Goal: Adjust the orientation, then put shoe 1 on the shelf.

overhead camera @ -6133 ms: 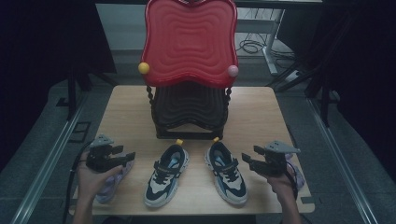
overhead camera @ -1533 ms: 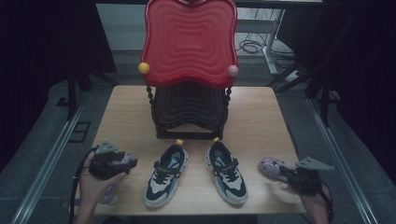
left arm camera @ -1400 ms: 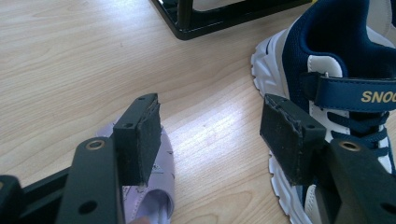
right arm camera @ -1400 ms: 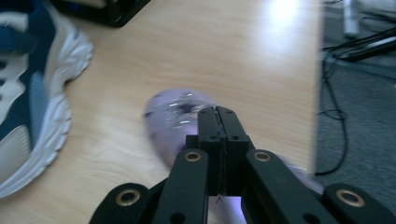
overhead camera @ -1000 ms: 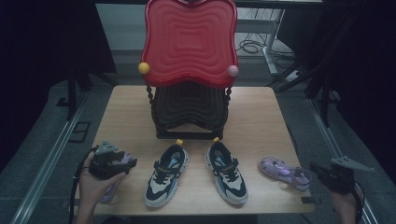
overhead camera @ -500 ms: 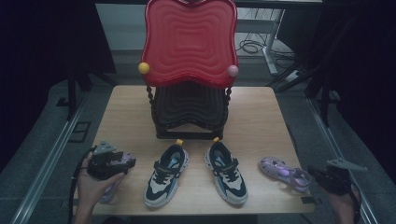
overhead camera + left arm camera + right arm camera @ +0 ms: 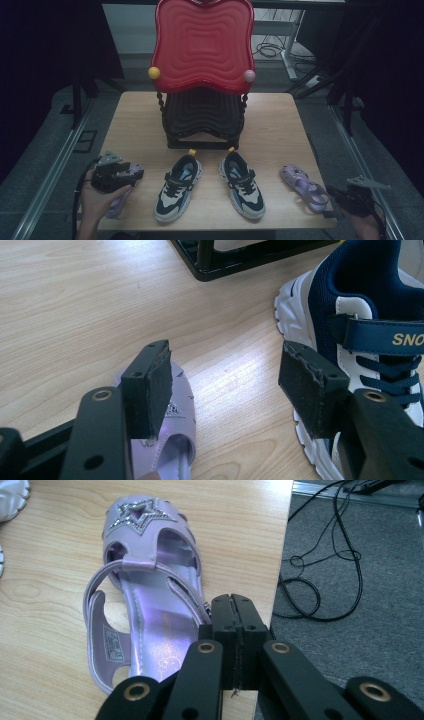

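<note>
Right claw [image 7: 235, 630], pressed together and empty, has backed off the purple strappy plastic sandal [image 7: 303, 187], which now lies right of the sneakers [image 7: 209, 186]. Left claw [image 7: 227, 385] spread over its twin [image 7: 167, 440].

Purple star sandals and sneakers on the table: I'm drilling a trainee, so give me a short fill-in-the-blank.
1. The right gripper has its jaws ____.
2. The left gripper has its jaws ____.
3. The purple star-trimmed sandal lies near the wooden table's ____ edge.
4. Between the sandals stand two navy-and-white ____.

Missing: shut; open; right; sneakers
</note>
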A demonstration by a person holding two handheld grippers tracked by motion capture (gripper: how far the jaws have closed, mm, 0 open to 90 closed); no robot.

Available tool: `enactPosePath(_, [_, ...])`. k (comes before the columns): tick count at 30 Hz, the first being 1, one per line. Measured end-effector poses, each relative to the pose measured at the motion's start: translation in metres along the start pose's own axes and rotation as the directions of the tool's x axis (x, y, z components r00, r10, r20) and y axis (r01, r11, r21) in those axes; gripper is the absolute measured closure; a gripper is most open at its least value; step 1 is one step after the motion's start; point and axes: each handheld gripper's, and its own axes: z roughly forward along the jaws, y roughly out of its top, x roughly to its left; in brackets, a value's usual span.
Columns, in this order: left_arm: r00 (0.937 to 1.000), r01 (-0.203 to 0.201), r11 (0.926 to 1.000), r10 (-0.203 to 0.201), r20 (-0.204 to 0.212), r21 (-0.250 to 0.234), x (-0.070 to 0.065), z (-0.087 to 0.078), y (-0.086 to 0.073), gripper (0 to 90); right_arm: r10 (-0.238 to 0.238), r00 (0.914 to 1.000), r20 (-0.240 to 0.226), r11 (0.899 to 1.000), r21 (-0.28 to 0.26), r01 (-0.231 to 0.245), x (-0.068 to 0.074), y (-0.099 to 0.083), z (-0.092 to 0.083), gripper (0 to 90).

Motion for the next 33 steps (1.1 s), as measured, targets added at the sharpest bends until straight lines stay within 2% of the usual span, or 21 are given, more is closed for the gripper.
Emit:
enactPosePath(14, [1.0, -0.002, 1.0, 0.002, 0.0, -0.001, -0.001, -0.002, 0.0, 38.3, -0.002, 0.9999, -0.015, 1.0, 0.002, 0.002, 0.005, -0.001, -0.005, 88.1])
enactPosePath(15, [1.0, -0.002, 1.0, 0.002, 0.0, -0.001, -0.001, -0.002, 0.0, 38.3, 0.001, 1.0, -0.006, 1.0, -0.004, -0.001, 0.005, 0.0, -0.006, 88.1])
enactPosePath(16, [1.0, -0.001, 1.0, 0.001, 0.002, -0.001, -0.001, -0.002, 0.0, 38.3, 0.006, 0.9999, 0.015, 0.999, -0.033, -0.005, 0.004, 0.001, -0.01, 88.9])
enactPosePath(17, [1.0, -0.001, 1.0, 0.001, 0.002, -0.001, -0.001, -0.002, 0.0, 38.3, 0.006, 0.9999, 0.015, 0.999, -0.033, -0.005, 0.004, 0.001, -0.01, 88.9])
enactPosePath(19, [1.0, -0.004, 1.0, 0.004, 0.003, 0.0, -0.001, -0.001, 0.0, 38.3, 0.01, 0.9997, 0.023, 0.997, -0.072, -0.008, 0.003, 0.003, -0.017, 89.2])
enactPosePath(20, [1.0, -0.008, 1.0, 0.008, 0.005, 0.005, -0.002, 0.001, 0.0, 38.3, 0.013, 0.9999, 0.011, 0.995, -0.1, -0.011, 0.005, 0.005, -0.023, 89.2])
enactPosePath(22, [0.9999, -0.011, 0.9999, 0.011, 0.009, 0.009, -0.004, 0.002, 0.0, 38.3, 0.004, 1.0, -0.004, 0.993, -0.117, -0.004, 0.007, 0.007, -0.025, 89.3])
enactPosePath(25, [0.9999, -0.014, 0.9998, 0.013, 0.011, 0.012, -0.005, 0.003, -0.001, 38.3, -0.011, 0.9997, -0.022, 0.992, -0.122, 0.009, 0.01, 0.009, -0.025, 89.2])
enactPosePath(27, [0.9998, -0.01, 0.9999, 0.01, 0.019, 0.009, -0.005, 0.002, -0.001, 38.4, -0.032, 0.9982, -0.052, 0.992, -0.121, 0.025, 0.014, 0.013, -0.021, 88.9])
enactPosePath(31, [0.9995, -0.009, 1.0, 0.009, 0.03, 0.003, -0.006, 0.0, 0.001, 38.4, -0.049, 0.9962, -0.073, 0.992, -0.118, 0.04, 0.017, 0.018, -0.017, 87.0])
enactPosePath(33, [0.9991, -0.022, 0.9997, 0.022, 0.035, 0.014, -0.008, 0.002, 0.003, 38.4, -0.074, 0.9926, -0.096, 0.992, -0.108, 0.063, 0.02, 0.023, -0.011, 85.5])
